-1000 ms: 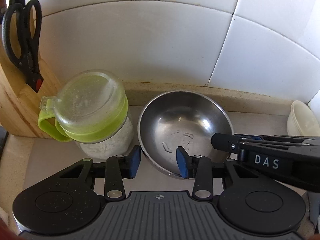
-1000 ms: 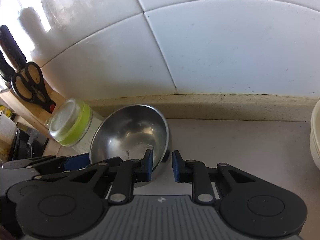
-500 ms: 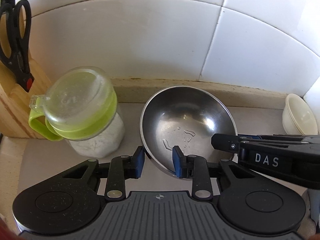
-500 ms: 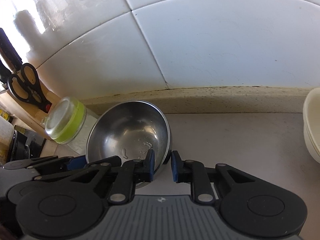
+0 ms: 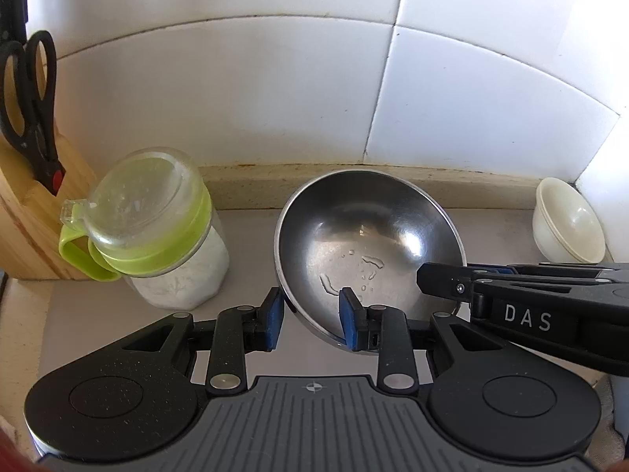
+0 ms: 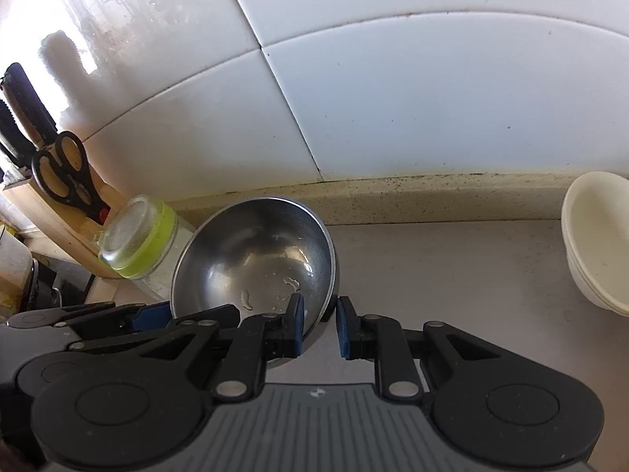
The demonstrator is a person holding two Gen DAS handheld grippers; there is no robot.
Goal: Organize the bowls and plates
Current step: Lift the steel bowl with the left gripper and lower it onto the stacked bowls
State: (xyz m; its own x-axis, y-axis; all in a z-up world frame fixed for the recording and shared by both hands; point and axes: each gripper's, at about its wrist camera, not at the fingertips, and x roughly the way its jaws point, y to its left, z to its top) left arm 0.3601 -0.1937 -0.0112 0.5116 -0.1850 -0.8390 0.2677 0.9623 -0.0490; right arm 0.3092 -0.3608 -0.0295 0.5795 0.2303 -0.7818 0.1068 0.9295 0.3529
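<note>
A steel bowl (image 5: 369, 244) with water drops inside is tilted and held off the counter. My left gripper (image 5: 310, 320) straddles its near-left rim, one finger inside, one outside, closed on the rim. My right gripper (image 6: 318, 324) grips the bowl's (image 6: 255, 259) right rim the same way. The right gripper's fingers (image 5: 444, 281) reach in from the right in the left wrist view. A stack of cream bowls (image 5: 568, 220) stands in the back right corner, also in the right wrist view (image 6: 597, 240).
A glass jar with a green lid (image 5: 153, 228) stands just left of the steel bowl. A wooden knife block with black scissors (image 5: 27, 126) stands further left. White tiled wall (image 5: 275, 98) runs behind the beige counter (image 6: 452, 275).
Both grippers have risen with the steel bowl, which now hangs tilted above the counter. The left gripper's fingers have closed in on the rim.
</note>
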